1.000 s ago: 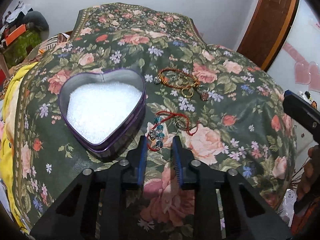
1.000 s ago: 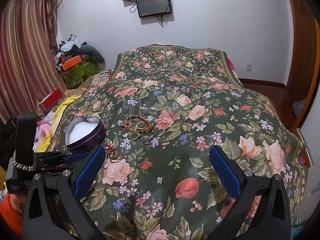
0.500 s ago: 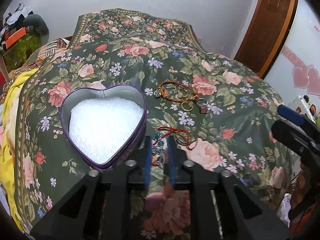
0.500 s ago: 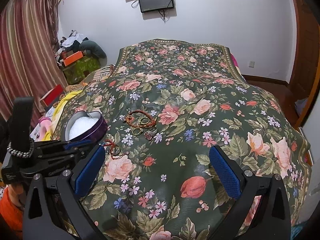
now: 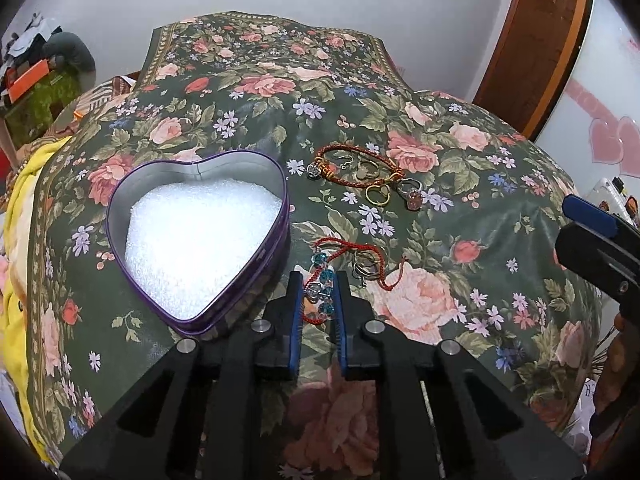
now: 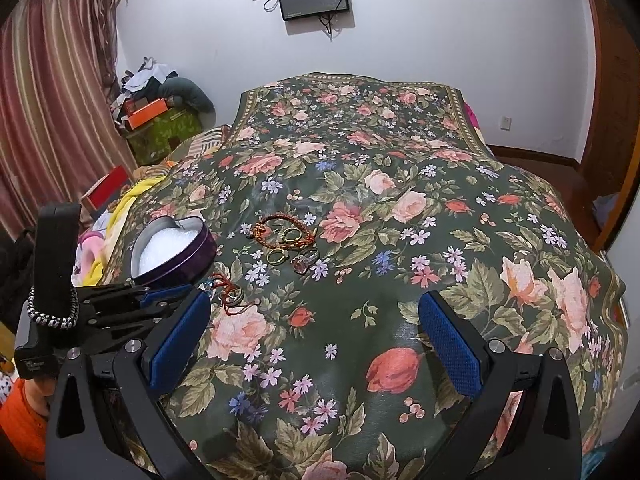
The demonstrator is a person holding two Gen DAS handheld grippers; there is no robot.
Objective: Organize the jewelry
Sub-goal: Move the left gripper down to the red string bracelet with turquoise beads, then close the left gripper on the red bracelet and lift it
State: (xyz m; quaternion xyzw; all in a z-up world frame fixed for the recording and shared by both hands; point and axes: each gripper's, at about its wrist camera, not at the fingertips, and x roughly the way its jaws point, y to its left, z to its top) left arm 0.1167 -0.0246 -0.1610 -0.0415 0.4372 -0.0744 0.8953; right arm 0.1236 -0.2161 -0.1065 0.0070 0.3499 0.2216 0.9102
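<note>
A purple heart-shaped tin with white foam inside sits on the floral bedspread; it also shows in the right wrist view. Just right of it lies a red cord bracelet with blue beads and silver rings. My left gripper has its fingers narrowly apart around the beaded end of that bracelet, which still lies on the bedspread. Farther back lie an orange braided bracelet, gold rings and a pink-stone ring. My right gripper is wide open and empty above the bedspread, to the right.
The floral bedspread covers the whole bed. A yellow blanket hangs at the left edge. Clutter and an orange box stand at the back left by a curtain. A wooden door is at the right.
My left gripper has moved forward and its fingers have narrowed around the beaded end of the red cord bracelet. My right gripper has stayed wide open, shifting only slightly.
</note>
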